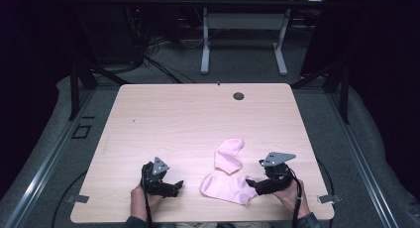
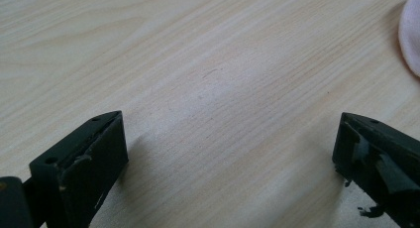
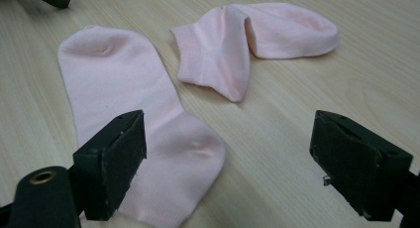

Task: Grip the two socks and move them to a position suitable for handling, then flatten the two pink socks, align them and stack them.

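Pink socks (image 1: 229, 174), one flat, one folded, lie before the open, empty right hand-held gripper (image 1: 254, 183).

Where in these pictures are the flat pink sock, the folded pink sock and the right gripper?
flat pink sock (image 3: 124, 89): right gripper view, mid-leg.
folded pink sock (image 3: 218, 59): right gripper view, upper fold.
right gripper (image 1: 251, 183): high view, between its open jaw tips.

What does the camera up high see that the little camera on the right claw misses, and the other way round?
High view alone: the whole light wooden table with its round cable hole, the grey floor, both hands, and the left claw open beside the socks.

Right gripper view alone: a close look between the right claw's wide-open black jaws, nothing gripped, one jaw over the flat sock's end.

Both: the flat pink fabric sock and the folded pink fabric sock, lying on the table.
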